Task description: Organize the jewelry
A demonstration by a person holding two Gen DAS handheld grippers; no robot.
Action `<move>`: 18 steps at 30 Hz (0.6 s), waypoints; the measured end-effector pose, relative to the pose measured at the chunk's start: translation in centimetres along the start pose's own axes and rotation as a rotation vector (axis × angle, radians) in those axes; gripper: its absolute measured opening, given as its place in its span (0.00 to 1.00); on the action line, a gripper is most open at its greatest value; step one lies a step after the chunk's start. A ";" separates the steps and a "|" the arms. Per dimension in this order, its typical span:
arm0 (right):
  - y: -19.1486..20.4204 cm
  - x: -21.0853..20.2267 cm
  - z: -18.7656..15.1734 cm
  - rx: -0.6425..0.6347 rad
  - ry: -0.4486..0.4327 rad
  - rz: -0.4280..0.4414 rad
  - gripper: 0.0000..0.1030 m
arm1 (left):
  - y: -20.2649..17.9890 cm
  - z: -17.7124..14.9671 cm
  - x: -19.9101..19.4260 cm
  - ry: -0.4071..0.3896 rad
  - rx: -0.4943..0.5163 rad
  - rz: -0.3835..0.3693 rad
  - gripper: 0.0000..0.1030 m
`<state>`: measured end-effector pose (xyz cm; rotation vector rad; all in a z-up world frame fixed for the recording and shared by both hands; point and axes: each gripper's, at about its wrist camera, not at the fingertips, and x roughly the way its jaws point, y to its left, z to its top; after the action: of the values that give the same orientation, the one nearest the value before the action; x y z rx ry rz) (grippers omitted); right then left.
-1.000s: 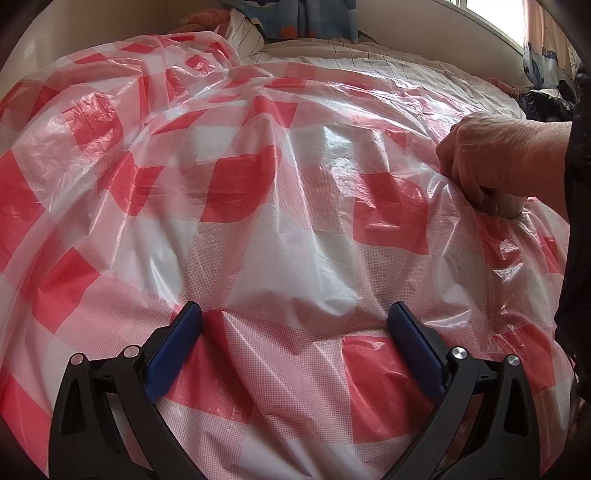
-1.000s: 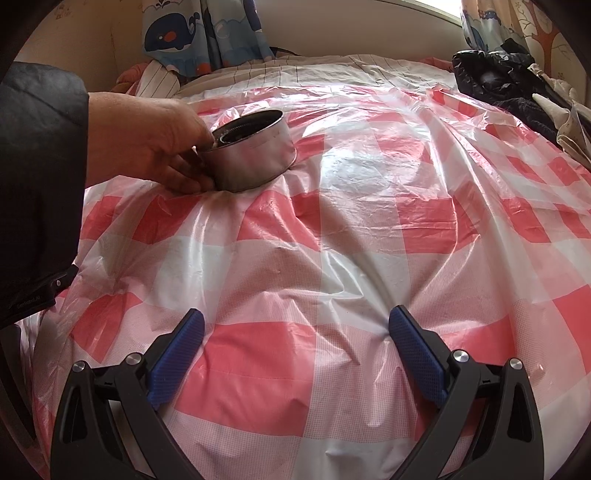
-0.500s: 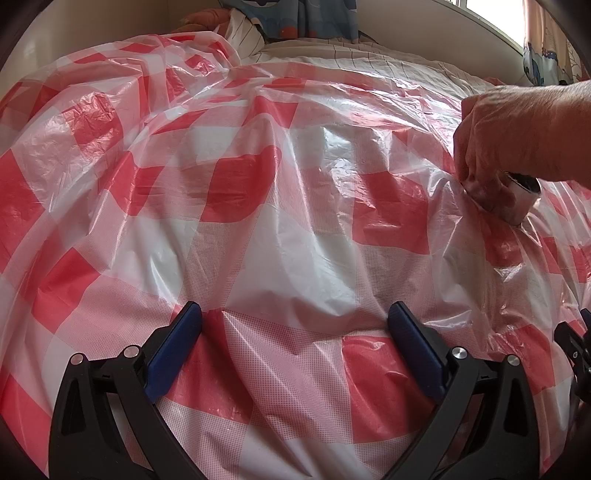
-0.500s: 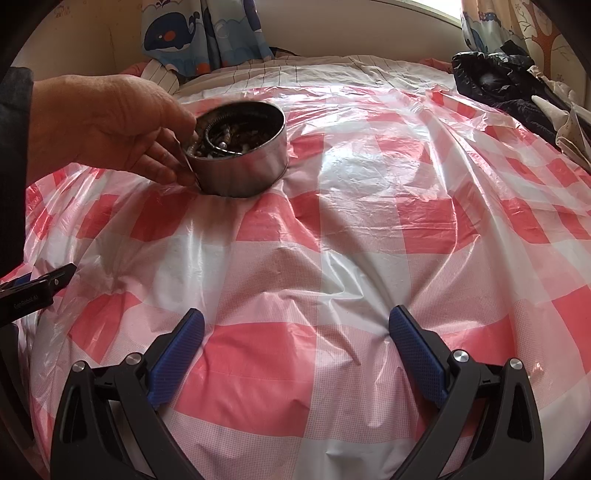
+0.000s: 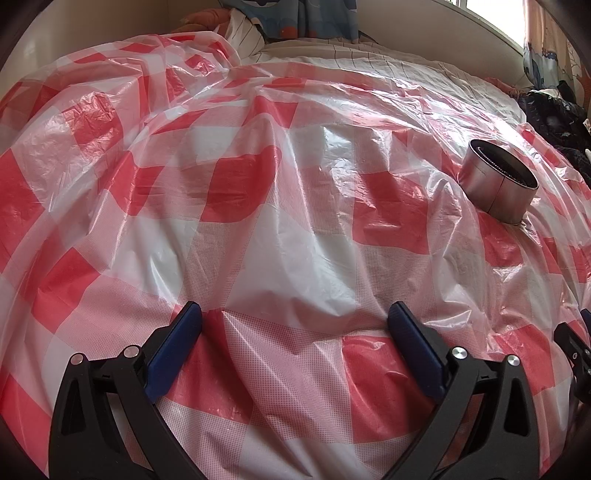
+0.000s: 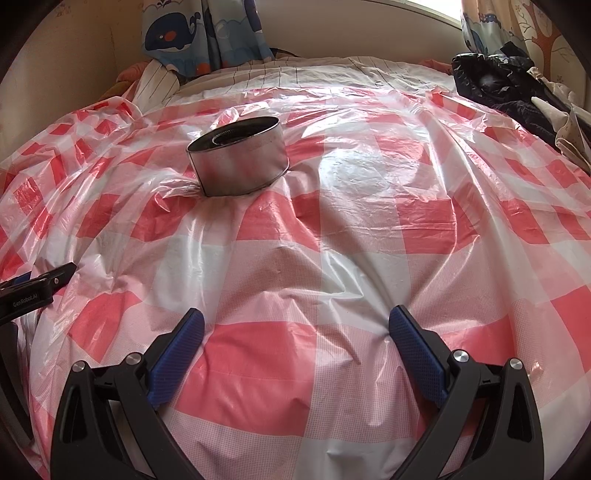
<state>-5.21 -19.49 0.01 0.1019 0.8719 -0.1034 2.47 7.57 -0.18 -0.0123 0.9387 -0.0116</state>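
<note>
A round silver metal tin [image 6: 240,158] stands upright and open on the red and white checked plastic sheet [image 6: 332,229], with a beaded chain along its inner rim. It also shows in the left wrist view [image 5: 496,186] at the right. My left gripper [image 5: 293,319] is open and empty, low over the sheet, well left of the tin. My right gripper [image 6: 295,319] is open and empty, near the sheet, with the tin ahead and to the left. The left gripper's tip [image 6: 40,284] shows at the left edge of the right wrist view.
The sheet covers a striped bed [image 6: 295,74]. A whale-print curtain [image 6: 207,33] hangs at the back. Dark clothes [image 6: 517,96] lie piled at the far right. A pale wall [image 5: 424,33] runs behind the bed.
The bare hand that held the tin has let go and left the view. The tin now stands alone on the sheet. Both grippers have stayed in place.
</note>
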 end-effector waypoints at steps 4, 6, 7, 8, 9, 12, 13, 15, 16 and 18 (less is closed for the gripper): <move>0.0 0.0 0.0 -0.002 0.000 -0.003 0.93 | 0.0 0.0 0.0 0.000 0.000 0.000 0.94; 0.1 0.0 0.0 -0.001 0.000 -0.001 0.93 | 0.0 0.0 0.0 0.000 0.000 0.000 0.94; 0.0 0.0 0.0 -0.002 0.000 -0.003 0.93 | 0.0 0.0 0.0 0.000 0.000 0.000 0.94; 0.1 0.0 0.0 -0.002 0.000 -0.003 0.93 | 0.0 0.0 0.0 0.000 0.000 0.000 0.94; 0.1 0.0 -0.1 -0.004 0.000 -0.007 0.93 | 0.0 0.0 0.0 0.000 0.000 0.000 0.94; 0.1 -0.1 -0.1 -0.005 -0.001 -0.007 0.93 | 0.1 0.0 0.0 -0.003 -0.004 -0.005 0.94; 0.1 -0.1 -0.1 -0.004 -0.001 -0.007 0.93 | 0.1 0.0 0.0 -0.004 -0.003 -0.003 0.94; 0.1 -0.1 -0.1 -0.005 -0.001 -0.008 0.93 | 0.1 0.0 0.0 -0.003 -0.003 -0.003 0.94; 0.2 -0.1 -0.1 -0.005 -0.001 -0.008 0.93 | 0.1 0.0 0.0 -0.003 -0.001 -0.001 0.94; 0.2 -0.1 -0.1 -0.005 -0.001 -0.009 0.93 | -0.1 0.0 0.1 -0.003 0.009 0.011 0.94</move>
<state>-5.30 -19.31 0.01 0.0930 0.8715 -0.1095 2.51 7.42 -0.23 0.0007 0.9360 -0.0057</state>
